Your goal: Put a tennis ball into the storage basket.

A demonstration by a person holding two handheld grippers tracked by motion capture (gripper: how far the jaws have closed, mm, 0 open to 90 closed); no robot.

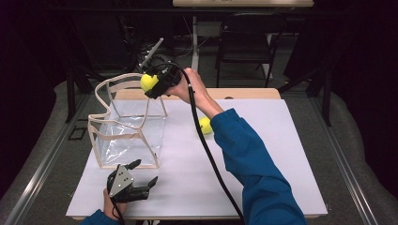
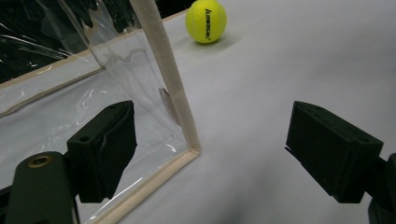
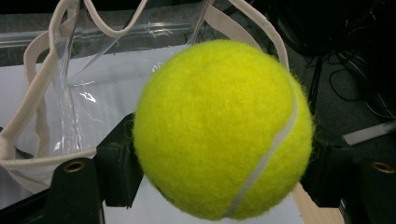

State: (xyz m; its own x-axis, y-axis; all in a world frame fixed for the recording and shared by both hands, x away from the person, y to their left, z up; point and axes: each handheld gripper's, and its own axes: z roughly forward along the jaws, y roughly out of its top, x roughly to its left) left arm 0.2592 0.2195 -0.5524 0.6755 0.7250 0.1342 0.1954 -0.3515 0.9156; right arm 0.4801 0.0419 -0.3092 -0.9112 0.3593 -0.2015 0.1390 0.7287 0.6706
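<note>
My right gripper (image 1: 151,86) is shut on a yellow tennis ball (image 1: 149,82) (image 3: 223,130), held in the air above the far rim of a clear plastic tote bag (image 1: 126,131) with beige trim and handles. The bag (image 3: 60,93) stands upright with its mouth open, at the table's left. A second yellow tennis ball (image 1: 205,125) (image 2: 206,21) lies on the white table near the middle, beside the right forearm. My left gripper (image 1: 143,174) (image 2: 210,154) rests low at the near left, open and holding nothing, its jaws either side of the bag's near corner edge (image 2: 175,93).
The white table (image 1: 263,159) has bare surface to the right and front of the bag. A black cable (image 1: 211,159) trails from the right gripper across the table. A dark chair (image 1: 244,42) and table legs stand beyond the far edge.
</note>
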